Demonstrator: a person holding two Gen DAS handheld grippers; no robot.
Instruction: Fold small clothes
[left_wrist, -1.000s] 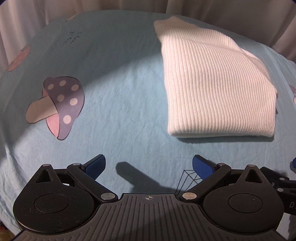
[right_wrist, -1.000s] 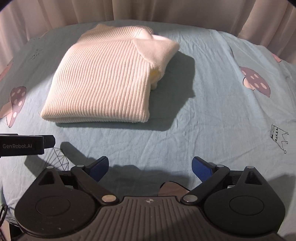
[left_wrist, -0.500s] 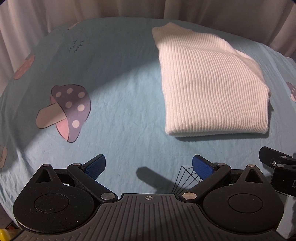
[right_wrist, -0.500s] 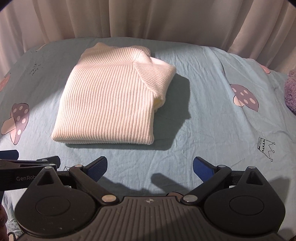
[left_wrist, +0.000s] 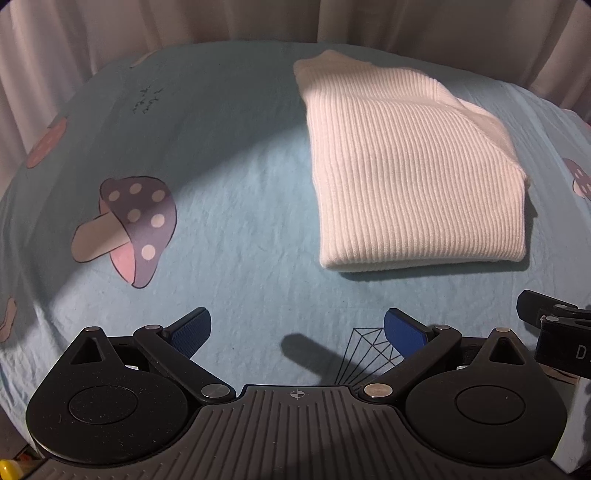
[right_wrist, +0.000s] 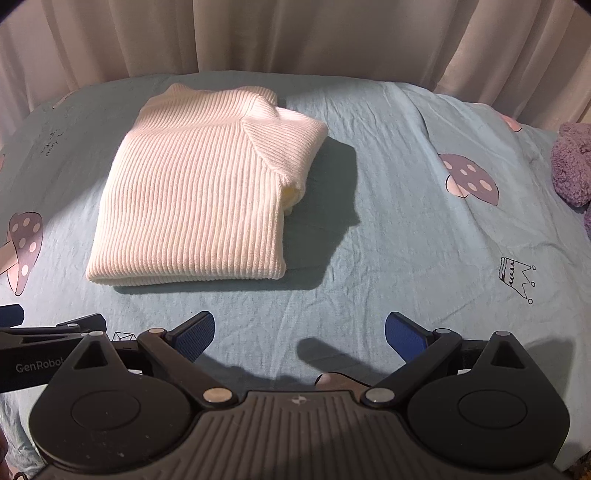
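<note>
Sweater (right_wrist: 192, 188) lies folded into a compact rectangle on the sheet (right_wrist: 406, 229), toward the far middle of the bed, a bit left of centre in the right wrist view. Nothing touches it. It looks set down as a finished fold: edges roughly squared, layers stacked, near edge a clean rounded crease facing the grippers.

Look of it: cream-white ribbed knit, ribs running toward the near edge. A folded-over flap sits on the far right corner, with its ribs at an angle to the rest. On the right side a bit of inner layer pokes out under the flap, slightly yellowish, so that side is less tidy than the left. It casts a dark shadow to its right.

Left gripper (left_wrist: 297, 330) and right gripper (right_wrist: 299, 332) both hang near the front of the bed, apart from the sweater, jaws spread wide and holding nothing. Judged: the fold reads as complete or nearly so.

Farther out: mushroom print (left_wrist: 127, 225) on the sheet to the left, a purple fuzzy thing (right_wrist: 572, 166) at the right edge, curtain (right_wrist: 295, 37) behind.
</note>
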